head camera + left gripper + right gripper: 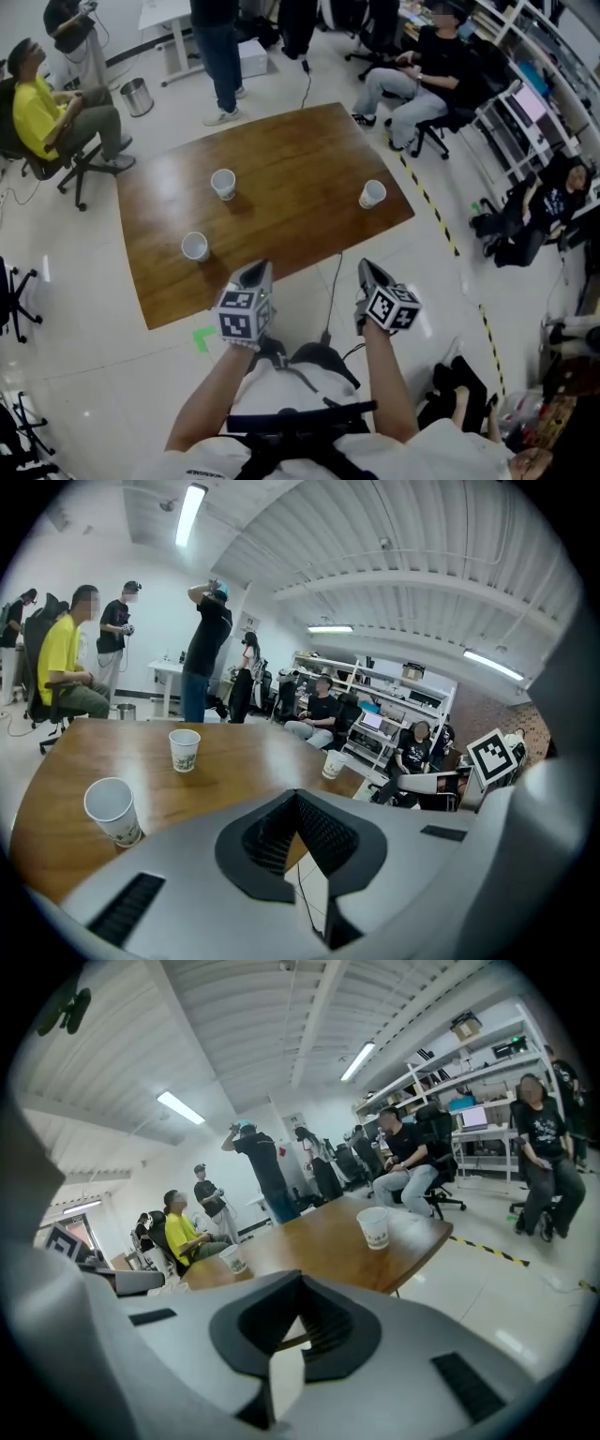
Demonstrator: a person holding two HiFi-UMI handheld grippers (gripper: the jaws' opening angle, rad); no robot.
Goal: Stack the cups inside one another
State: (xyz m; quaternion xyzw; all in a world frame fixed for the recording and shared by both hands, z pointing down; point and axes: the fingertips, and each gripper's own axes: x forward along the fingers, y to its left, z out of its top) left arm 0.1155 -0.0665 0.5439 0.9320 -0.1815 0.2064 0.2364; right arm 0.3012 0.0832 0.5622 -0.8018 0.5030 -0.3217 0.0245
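Observation:
Three white paper cups stand upright and apart on the brown wooden table: one near the front left, one further back, one by the right edge. Both grippers hover over the floor just short of the table's near edge, pointing toward it. My left gripper is shut with nothing in it, nearest the front-left cup. My right gripper is shut and empty too, with the right-edge cup ahead of it. From the left gripper the back cup also shows.
A seated person in yellow is left of the table, others sit at the back right, and one stands behind. A metal bin, a floor cable and yellow-black floor tape surround the table.

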